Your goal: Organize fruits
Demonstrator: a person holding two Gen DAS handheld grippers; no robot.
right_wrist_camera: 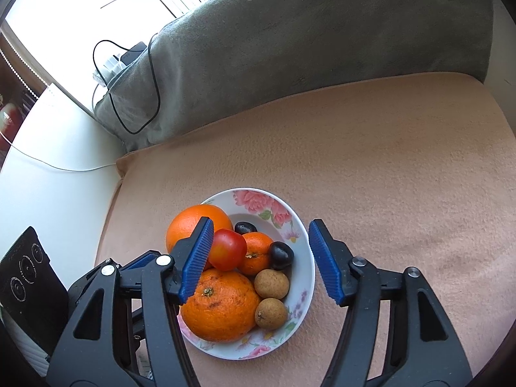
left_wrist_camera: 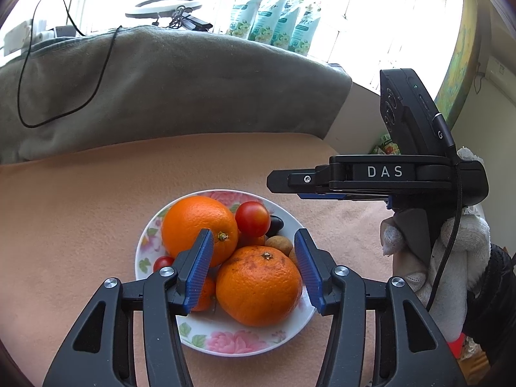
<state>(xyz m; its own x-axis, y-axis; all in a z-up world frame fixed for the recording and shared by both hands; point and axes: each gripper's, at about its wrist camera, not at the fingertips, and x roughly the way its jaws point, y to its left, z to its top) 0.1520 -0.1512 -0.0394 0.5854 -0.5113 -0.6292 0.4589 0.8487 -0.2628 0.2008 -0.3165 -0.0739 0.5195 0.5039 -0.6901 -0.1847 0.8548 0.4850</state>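
A flowered white bowl (left_wrist_camera: 225,345) (right_wrist_camera: 306,277) stands on a peach cloth. It holds two big oranges (left_wrist_camera: 258,287) (right_wrist_camera: 219,306), a red tomato (left_wrist_camera: 252,218) (right_wrist_camera: 227,250), a small mandarin (right_wrist_camera: 258,251), dark round fruits (right_wrist_camera: 280,254) and two brown longans (right_wrist_camera: 271,283). My left gripper (left_wrist_camera: 256,271) hovers open over the nearer orange, its blue pads clear of it. The right gripper (right_wrist_camera: 261,259) is open above the fruit pile, with nothing held. In the left wrist view it juts in from the right (left_wrist_camera: 274,182), held by a white-gloved hand (left_wrist_camera: 451,258).
A grey blanket (left_wrist_camera: 161,96) (right_wrist_camera: 290,48) with a black cable (left_wrist_camera: 64,109) draped over it rises behind the cloth (right_wrist_camera: 387,177). A white surface (right_wrist_camera: 48,167) borders the cloth's left edge. Printed packs (left_wrist_camera: 277,19) line the window.
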